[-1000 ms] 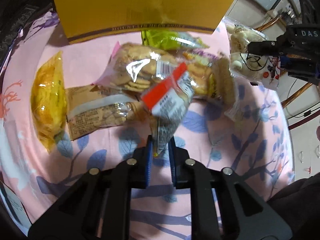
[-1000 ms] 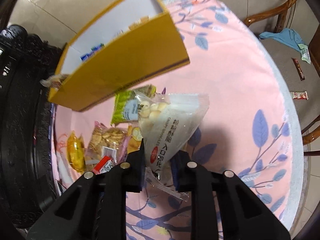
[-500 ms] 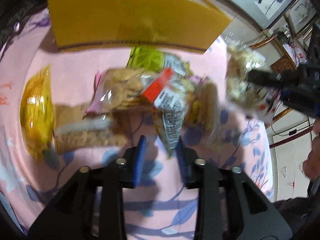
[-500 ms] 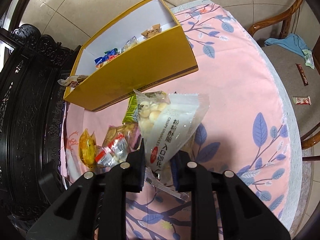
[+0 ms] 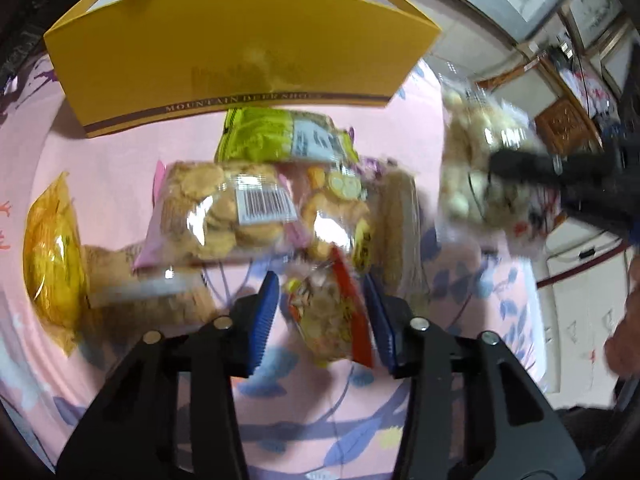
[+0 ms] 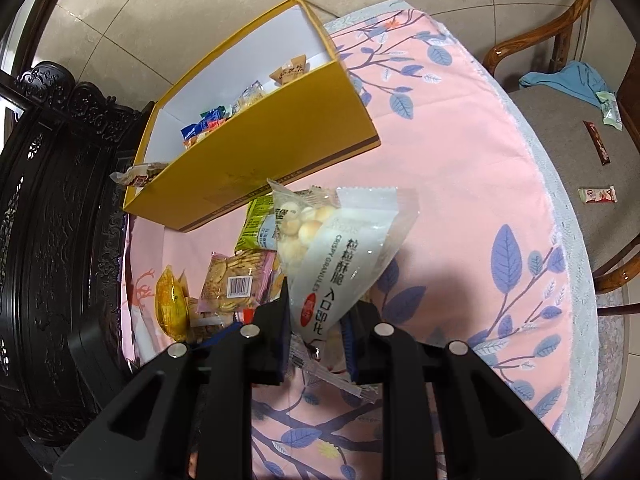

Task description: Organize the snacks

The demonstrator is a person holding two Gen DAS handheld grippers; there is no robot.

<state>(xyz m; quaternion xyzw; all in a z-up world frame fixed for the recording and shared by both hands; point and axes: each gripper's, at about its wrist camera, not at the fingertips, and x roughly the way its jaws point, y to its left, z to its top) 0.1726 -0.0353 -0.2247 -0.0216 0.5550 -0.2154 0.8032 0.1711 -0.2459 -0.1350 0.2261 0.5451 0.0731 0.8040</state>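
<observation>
My left gripper is open, and a small red-edged snack packet lies loose and blurred between its blue pads. My right gripper is shut on a clear bag of round puffs, held above the table; it also shows in the left wrist view. The yellow box stands open at the back with several small snacks inside. A cookie bag with a barcode, a green packet and a yellow packet lie on the pink cloth.
The round table has a pink cloth with blue leaves. A dark carved cabinet stands to the left. A wooden chair on the right holds a blue cloth and small wrappers.
My left gripper has opened and let go of the red-edged packet, which has dropped low between the pads. My right gripper has risen, still holding the puff bag.
</observation>
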